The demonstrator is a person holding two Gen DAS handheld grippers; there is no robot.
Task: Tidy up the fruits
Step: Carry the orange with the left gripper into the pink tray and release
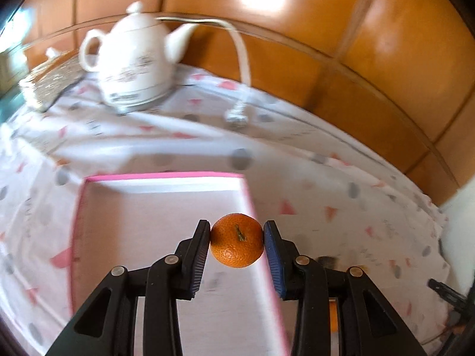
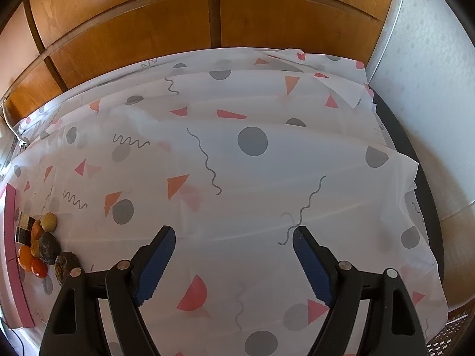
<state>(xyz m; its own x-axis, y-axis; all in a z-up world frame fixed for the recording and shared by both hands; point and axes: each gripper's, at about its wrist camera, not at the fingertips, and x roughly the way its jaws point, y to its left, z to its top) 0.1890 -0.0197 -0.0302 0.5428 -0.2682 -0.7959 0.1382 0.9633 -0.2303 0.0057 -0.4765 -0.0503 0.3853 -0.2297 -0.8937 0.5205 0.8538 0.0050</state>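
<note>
Only left view shows left gripper [image 1: 237, 244] pinching orange [image 1: 237, 244]; right gripper [image 2: 234, 261] spread.

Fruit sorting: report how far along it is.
Done: nothing visibly; the pink-rimmed tray shows no fruit in the part that the left wrist view shows. In hand: the left gripper is shut on a small orange above the tray's right edge. Left: a pile of fruit still lies on the tablecloth beside the tray; the right gripper hangs open and empty.
</note>
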